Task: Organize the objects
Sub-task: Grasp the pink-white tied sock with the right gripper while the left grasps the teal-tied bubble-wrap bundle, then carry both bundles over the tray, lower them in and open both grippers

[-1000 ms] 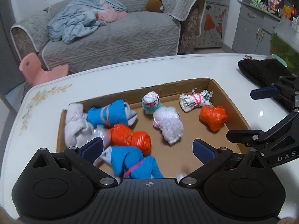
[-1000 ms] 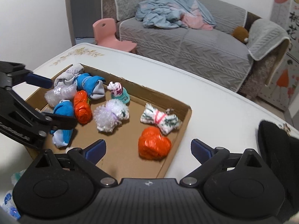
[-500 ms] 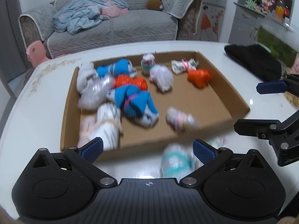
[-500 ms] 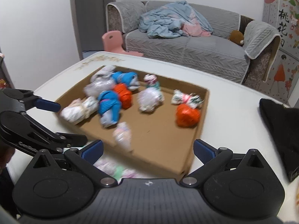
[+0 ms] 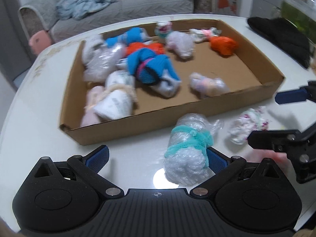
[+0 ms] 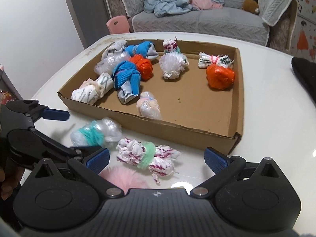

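Since a second ago both grippers have drawn back from over the box toward the near edge of the table (image 6: 266, 98), so bundles lying outside the box now show.

The cardboard box (image 6: 177, 127) sits at twelve o'clock from both tools and holds about ten tied bundles, blue, orange, white and clear. On the bare table just in front of its near wall lie three more. The clear plastic bundle with a teal tie (image 5: 187, 148) lies at about one o'clock from the left gripper (image 5: 157, 158), partly between its fingers and touching the right pad, its long axis running roughly along the fingers. The white and purple cloth bundle with a green band (image 6: 146, 155) lies between the fingers of the right gripper (image 6: 157, 159), long axis across them. A pink fluffy thing (image 6: 122, 179) lies just under that gripper at seven o'clock.

Both grippers stand wide and hold nothing. Each seems set on its own bundle; the left is nearer the teal-tied one. I judge the right would close more easily on the cloth bundle's banded waist.
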